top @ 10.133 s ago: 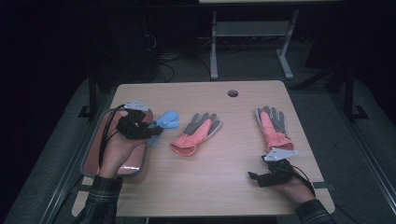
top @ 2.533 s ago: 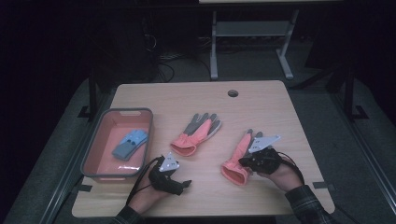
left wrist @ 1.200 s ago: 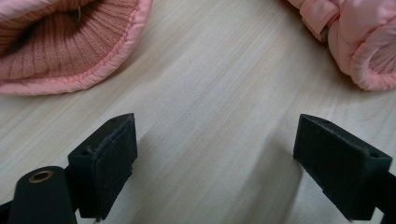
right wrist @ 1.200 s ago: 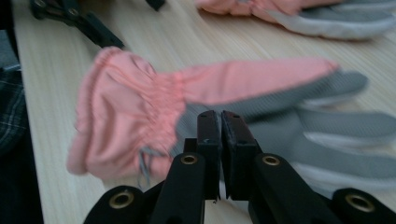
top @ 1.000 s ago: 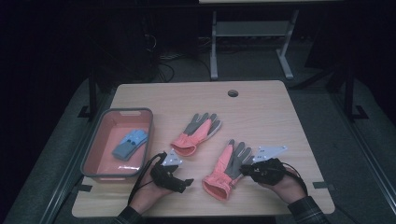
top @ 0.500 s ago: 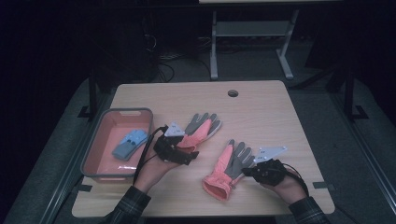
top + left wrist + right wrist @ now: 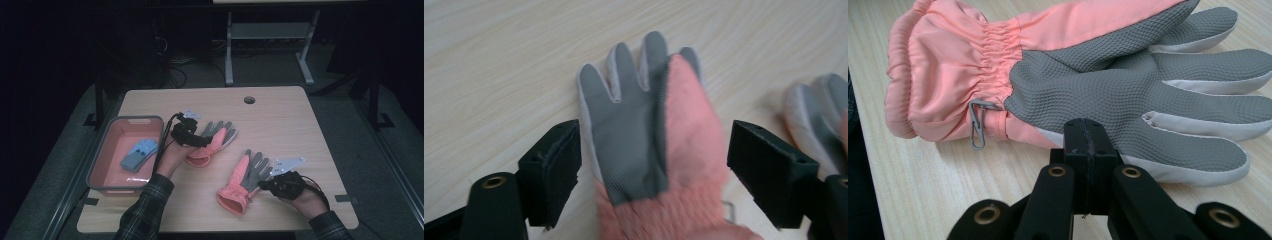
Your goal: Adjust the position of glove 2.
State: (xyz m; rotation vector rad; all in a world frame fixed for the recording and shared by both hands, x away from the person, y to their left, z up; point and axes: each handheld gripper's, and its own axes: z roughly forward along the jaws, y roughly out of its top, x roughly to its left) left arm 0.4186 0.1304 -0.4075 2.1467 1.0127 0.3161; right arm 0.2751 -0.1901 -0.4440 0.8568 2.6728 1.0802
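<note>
Straddling the far glove (image 7: 649, 130) with spread, just-narrowing jaws, the left gripper (image 7: 192, 136) must pinch next; right gripper (image 7: 1088, 150), pressed together, pins the near glove (image 7: 245, 182).

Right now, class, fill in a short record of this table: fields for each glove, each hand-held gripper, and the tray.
far glove: pink and grey, between the open jaws of the left hand-held gripper, which have just been closing; pads not touching
near glove: pink and grey, flat on the table, metal clip at the cuff
right hand-held gripper: jaws shut, at the near glove's edge; grip unclear
tray: pink, left side, holds a blue item
</note>
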